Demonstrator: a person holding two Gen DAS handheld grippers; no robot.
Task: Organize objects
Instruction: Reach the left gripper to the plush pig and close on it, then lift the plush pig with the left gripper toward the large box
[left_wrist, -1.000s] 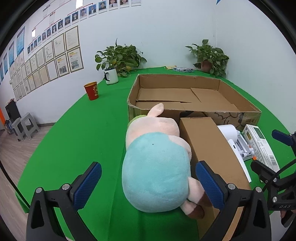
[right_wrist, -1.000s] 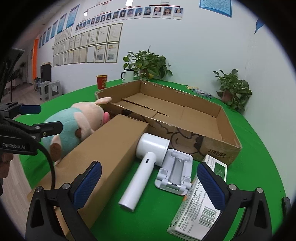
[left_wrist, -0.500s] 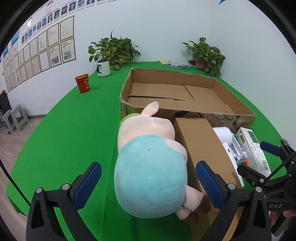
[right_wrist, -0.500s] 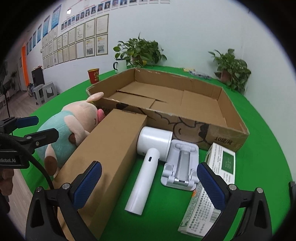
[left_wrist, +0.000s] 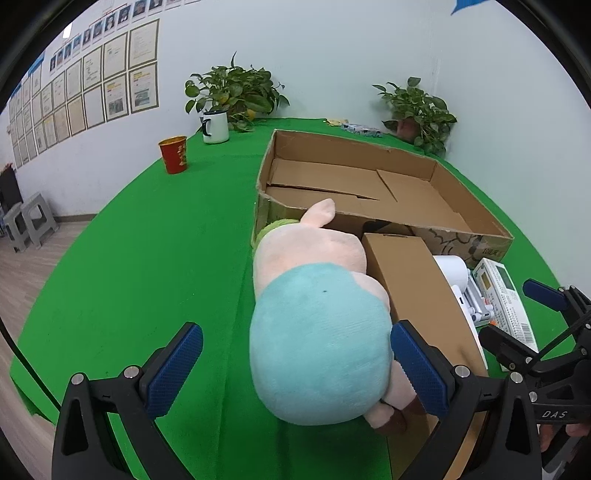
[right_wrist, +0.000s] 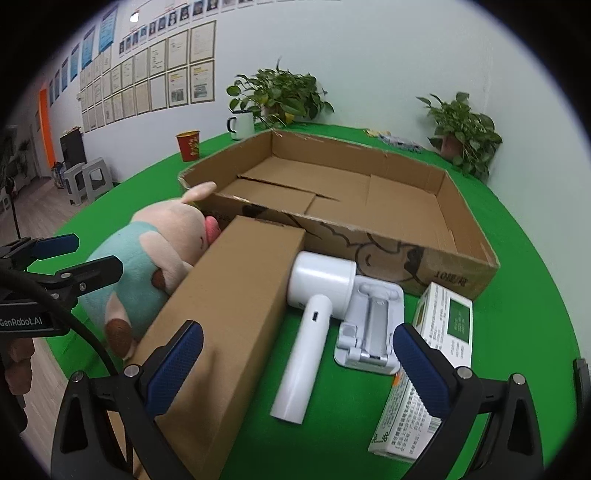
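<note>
A plush pig (left_wrist: 317, 332) in teal clothes lies on the green table, head toward a large open cardboard tray (left_wrist: 436, 184). My left gripper (left_wrist: 295, 365) is open with its fingers on either side of the plush's rear. A long closed brown box (right_wrist: 229, 314) lies beside the plush. My right gripper (right_wrist: 295, 365) is open above a white handheld dryer (right_wrist: 314, 314), a white stand (right_wrist: 373, 325) and a green-and-white carton (right_wrist: 436, 339). The cardboard tray (right_wrist: 369, 199) holds only its loose floor flaps.
A red paper cup (left_wrist: 173, 155), a white mug (left_wrist: 215, 127) and two potted plants (left_wrist: 236, 92) stand at the table's far edge by the wall. Grey stools (left_wrist: 26, 225) stand on the floor to the left.
My left gripper has come closer to the plush, so its fingers now flank the rear. My right gripper has shifted left and slightly forward over the dryer. No object has moved.
</note>
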